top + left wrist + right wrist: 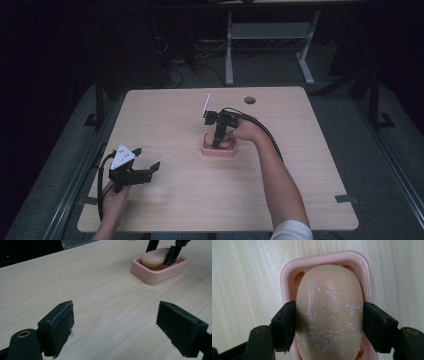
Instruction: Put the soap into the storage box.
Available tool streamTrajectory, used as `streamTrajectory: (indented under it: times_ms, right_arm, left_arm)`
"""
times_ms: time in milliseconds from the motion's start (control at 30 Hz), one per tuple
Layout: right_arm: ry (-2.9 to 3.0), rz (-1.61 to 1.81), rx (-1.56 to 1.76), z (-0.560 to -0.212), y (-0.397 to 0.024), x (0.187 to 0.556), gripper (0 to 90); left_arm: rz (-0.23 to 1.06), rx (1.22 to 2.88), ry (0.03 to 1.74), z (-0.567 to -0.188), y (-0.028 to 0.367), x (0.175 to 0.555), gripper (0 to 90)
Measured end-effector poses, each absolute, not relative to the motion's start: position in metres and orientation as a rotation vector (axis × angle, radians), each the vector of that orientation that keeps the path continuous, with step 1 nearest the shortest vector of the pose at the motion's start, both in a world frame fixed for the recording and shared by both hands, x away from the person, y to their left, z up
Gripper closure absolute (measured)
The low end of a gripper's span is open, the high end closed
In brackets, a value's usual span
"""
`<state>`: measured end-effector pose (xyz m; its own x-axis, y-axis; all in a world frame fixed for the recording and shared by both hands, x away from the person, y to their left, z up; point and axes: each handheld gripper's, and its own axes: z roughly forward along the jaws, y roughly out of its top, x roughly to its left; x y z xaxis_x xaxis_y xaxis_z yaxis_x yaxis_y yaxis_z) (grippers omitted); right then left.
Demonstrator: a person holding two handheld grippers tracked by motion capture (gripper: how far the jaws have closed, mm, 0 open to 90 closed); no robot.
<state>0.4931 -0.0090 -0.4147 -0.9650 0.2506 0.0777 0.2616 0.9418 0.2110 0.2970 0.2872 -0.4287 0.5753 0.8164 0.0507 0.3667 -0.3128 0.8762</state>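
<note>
Evidently the soap point(329, 315) is being clamped across its width by the right gripper point(329, 326) inside the pink dish point(287, 277), presumably for lifting; the left gripper point(115, 327) is being held released over the desk point(100, 290), idle.

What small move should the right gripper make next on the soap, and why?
Probably lift straight up. The right gripper has its fingers against both sides of the soap, which lies in the pink dish. The left gripper is open over bare table, well away.
</note>
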Motion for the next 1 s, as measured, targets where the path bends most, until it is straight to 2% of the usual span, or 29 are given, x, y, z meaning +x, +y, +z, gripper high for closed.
streamTrajectory:
  times_ms: [767,1000]
  right_arm:
    - [-3.042,-0.342,-0.394,-0.4163,-0.0081,0.4916,31.3]
    - [-3.015,-0.417,-0.433,-0.4094,-0.0133,0.4915,28.5]
  left_arm:
    - [0.631,1.906,0.956,-0.4286,0.2874,0.2968,14.3]
    - [0.63,1.909,0.954,-0.4287,0.2869,0.2969,14.3]
